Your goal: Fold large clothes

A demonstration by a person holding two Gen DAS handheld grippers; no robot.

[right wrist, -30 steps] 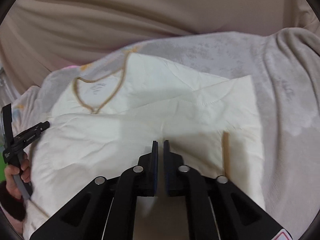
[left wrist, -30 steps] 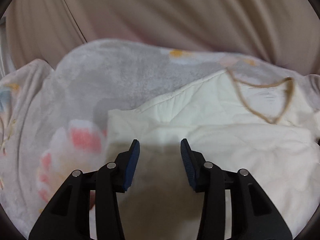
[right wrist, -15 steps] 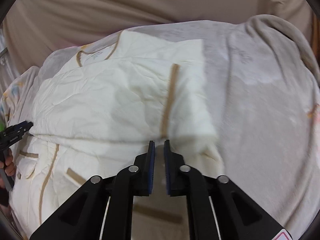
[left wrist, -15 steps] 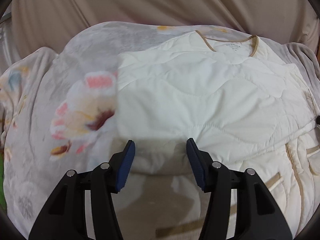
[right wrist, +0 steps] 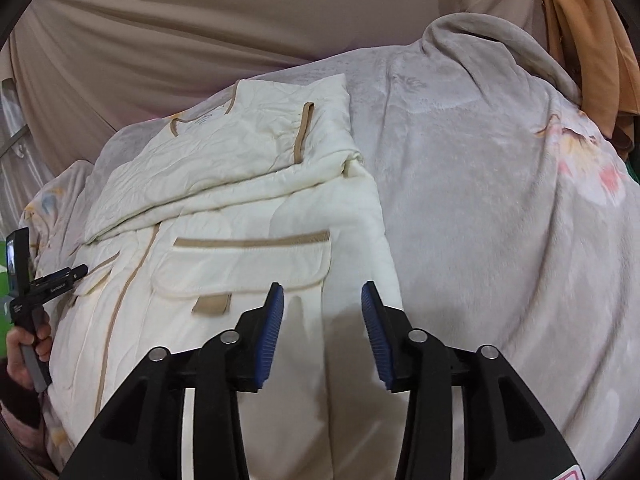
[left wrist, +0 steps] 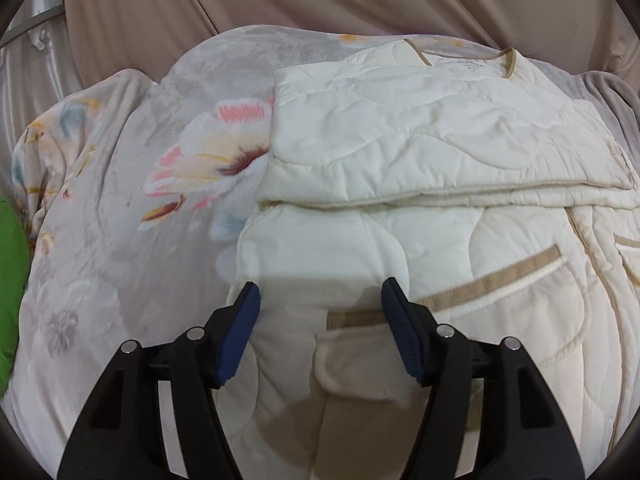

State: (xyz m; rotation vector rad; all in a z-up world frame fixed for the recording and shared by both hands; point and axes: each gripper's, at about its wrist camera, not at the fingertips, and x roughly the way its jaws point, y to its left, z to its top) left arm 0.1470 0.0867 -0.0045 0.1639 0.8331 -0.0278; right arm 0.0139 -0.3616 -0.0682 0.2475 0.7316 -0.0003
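Cream quilted jacket [left wrist: 420, 152] is lying on the blanket [left wrist: 120, 208], its sleeves already folded across the chest, collar at the far end and hem near the grippers. Left gripper [left wrist: 320, 312] and right gripper [right wrist: 322, 320] are both opening, with nothing between the pads, each hanging over one lower corner of the jacket. It seems the sleeve fold is done and the lengthwise fold is starting; the next move is asking each gripper to pinch a hem corner and carry it toward the collar. Grey floral blanket is covering a bed, and a beige curtain [right wrist: 200, 20] is hanging behind
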